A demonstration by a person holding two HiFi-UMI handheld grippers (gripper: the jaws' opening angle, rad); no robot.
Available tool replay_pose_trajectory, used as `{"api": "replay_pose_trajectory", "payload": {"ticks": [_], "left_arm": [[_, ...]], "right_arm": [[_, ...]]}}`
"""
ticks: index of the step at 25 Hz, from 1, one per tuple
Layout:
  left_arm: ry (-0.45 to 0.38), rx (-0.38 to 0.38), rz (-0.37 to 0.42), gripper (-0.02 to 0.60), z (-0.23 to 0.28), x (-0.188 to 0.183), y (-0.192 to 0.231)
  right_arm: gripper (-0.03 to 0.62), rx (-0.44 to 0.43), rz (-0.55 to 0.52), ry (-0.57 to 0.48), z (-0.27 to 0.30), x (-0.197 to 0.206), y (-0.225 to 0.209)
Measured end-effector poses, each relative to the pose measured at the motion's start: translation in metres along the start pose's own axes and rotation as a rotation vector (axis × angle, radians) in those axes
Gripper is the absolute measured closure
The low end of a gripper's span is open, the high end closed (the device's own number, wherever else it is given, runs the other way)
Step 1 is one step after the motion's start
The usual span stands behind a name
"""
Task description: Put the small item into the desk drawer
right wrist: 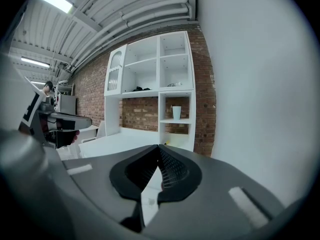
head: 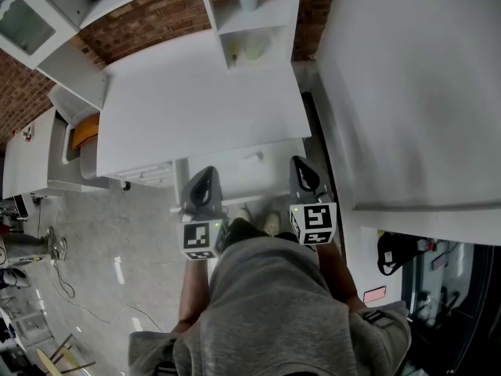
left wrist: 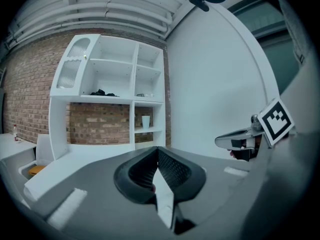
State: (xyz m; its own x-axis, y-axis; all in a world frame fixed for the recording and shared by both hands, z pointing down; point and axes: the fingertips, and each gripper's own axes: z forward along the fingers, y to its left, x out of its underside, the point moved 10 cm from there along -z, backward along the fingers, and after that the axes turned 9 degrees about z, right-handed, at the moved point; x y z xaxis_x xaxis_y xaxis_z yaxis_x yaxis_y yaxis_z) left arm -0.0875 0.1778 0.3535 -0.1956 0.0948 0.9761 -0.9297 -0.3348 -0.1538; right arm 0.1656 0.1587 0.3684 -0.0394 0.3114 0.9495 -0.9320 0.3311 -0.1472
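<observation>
The left tool (head: 201, 180) and right tool (head: 301, 171) are both pinched closed, holding nothing. They hang near the desk (head: 196, 108) drawer (head: 235, 167), probably to reach it.

We hold the left gripper (head: 203, 185) and the right gripper (head: 304, 172) side by side, near our body, both pointing toward the far side. Each has its jaws pressed together at the tips with nothing between them. Our forearms (head: 192, 288) reach forward behind them.
</observation>
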Motion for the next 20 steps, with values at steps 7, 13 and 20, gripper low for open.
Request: {"api": "replay_pose_trajectory", "payload": {"ticks": [7, 13, 20], "left_arm": [[0.000, 0.004, 0.002, 0.569, 0.0018, 0.0038, 0.0002], [0.005, 0.009, 0.009, 0.569, 0.0012, 0.0043, -0.0009], [0.005, 0.018, 0.000, 0.569, 0.0019, 0.0048, -0.0017]], "right_arm": [[0.591, -0.004, 0.008, 0.005, 0.0025, 0.0006, -0.0013], [0.591, -0.003, 0.006, 0.005, 0.0016, 0.0010, 0.0004], [0.591, -0.002, 0.011, 0.008, 0.0006, 0.0013, 0.0018]]}}
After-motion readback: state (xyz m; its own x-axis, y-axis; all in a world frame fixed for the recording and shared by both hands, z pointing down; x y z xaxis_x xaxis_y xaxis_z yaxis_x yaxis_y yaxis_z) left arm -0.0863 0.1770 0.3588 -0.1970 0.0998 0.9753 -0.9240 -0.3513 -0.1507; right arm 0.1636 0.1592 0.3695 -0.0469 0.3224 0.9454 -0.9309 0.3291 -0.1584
